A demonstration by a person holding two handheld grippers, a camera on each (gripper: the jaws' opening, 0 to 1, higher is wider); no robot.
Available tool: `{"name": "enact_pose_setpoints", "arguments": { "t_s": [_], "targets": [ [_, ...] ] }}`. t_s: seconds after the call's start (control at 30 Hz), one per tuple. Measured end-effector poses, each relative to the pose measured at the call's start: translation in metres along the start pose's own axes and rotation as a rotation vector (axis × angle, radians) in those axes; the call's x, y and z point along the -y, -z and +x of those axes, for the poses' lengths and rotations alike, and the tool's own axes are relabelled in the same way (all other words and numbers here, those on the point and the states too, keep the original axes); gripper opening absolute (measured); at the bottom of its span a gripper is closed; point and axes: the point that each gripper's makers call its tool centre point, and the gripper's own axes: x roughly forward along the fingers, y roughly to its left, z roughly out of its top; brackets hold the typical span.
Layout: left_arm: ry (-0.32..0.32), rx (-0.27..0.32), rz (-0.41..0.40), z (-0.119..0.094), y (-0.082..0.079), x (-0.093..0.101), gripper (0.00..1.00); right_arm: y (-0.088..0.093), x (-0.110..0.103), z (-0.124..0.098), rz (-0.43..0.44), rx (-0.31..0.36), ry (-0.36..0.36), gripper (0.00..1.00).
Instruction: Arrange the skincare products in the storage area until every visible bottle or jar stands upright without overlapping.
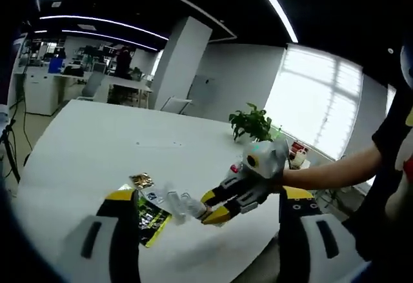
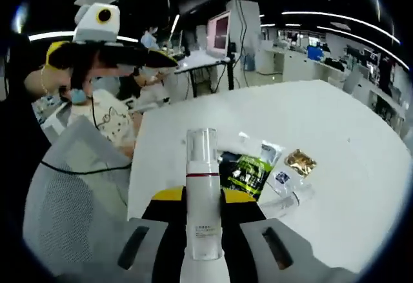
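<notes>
Clamped between the jaws of the right gripper point(image 2: 203, 231), the white pump bottle point(image 2: 202, 193) may tip onto the sachets point(image 2: 248, 173) if released tilted, while the left gripper point(image 1: 213, 241) stands apart.

Premises: open-plan office. A large white table point(image 1: 97, 147) stands in the foreground. Behind it are rows of desks point(image 1: 51, 86) with equipment, a monitor point(image 2: 218, 33) on a stand, and a mesh chair point(image 2: 71, 193). Strip lights point(image 1: 103, 22) run along a dark ceiling. A square white column point(image 1: 181, 60), a wide window point(image 1: 316, 102) and a potted plant point(image 1: 251, 123) complete the room.
</notes>
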Motion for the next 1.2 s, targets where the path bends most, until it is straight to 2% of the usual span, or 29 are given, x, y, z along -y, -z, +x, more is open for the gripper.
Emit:
{"name": "enact_pose_setpoints", "arguments": {
  "t_s": [0.03, 0.13, 0.23, 0.3, 0.4, 0.57, 0.7, 0.87, 1.0, 1.03, 1.13, 1.2],
  "targets": [
    [0.021, 0.014, -0.006, 0.002, -0.002, 0.006, 0.75, -0.01, -0.007, -0.005, 0.047, 0.065, -0.011, 0.19],
    [0.047, 0.065, -0.091, 0.005, -0.013, 0.015, 0.63, -0.032, -0.024, -0.019, 0.132, 0.173, -0.033, 0.19],
    [0.103, 0.072, -0.138, 0.006, -0.021, 0.026, 0.5, -0.056, -0.046, -0.037, 0.343, 0.316, -0.115, 0.19],
    [0.128, 0.07, -0.139, 0.009, -0.026, 0.035, 0.46, -0.075, -0.059, -0.051, 0.411, 0.422, -0.156, 0.19],
    [0.147, 0.058, -0.118, 0.013, -0.031, 0.045, 0.48, -0.089, -0.073, -0.067, 0.435, 0.49, -0.187, 0.19],
    [0.234, 0.059, -0.14, 0.013, -0.038, 0.068, 0.46, -0.101, -0.094, -0.082, 0.42, 0.523, -0.226, 0.19],
    [0.288, 0.046, -0.145, 0.009, -0.038, 0.081, 0.38, -0.108, -0.102, -0.09, 0.415, 0.555, -0.259, 0.19],
    [0.325, 0.039, -0.109, 0.006, -0.038, 0.095, 0.31, -0.112, -0.115, -0.093, 0.415, 0.543, -0.31, 0.19],
    [0.354, 0.071, -0.048, 0.004, -0.045, 0.107, 0.2, -0.114, -0.116, -0.095, 0.46, 0.539, -0.337, 0.19],
    [0.355, 0.073, -0.042, 0.004, -0.046, 0.109, 0.17, -0.115, -0.113, -0.095, 0.468, 0.539, -0.334, 0.19],
    [0.331, 0.081, -0.021, 0.005, -0.05, 0.112, 0.17, -0.119, -0.113, -0.098, 0.462, 0.546, -0.327, 0.19],
    [0.305, 0.062, -0.061, 0.007, -0.052, 0.109, 0.16, -0.121, -0.112, -0.1, 0.479, 0.54, -0.311, 0.2]
  ]
}}
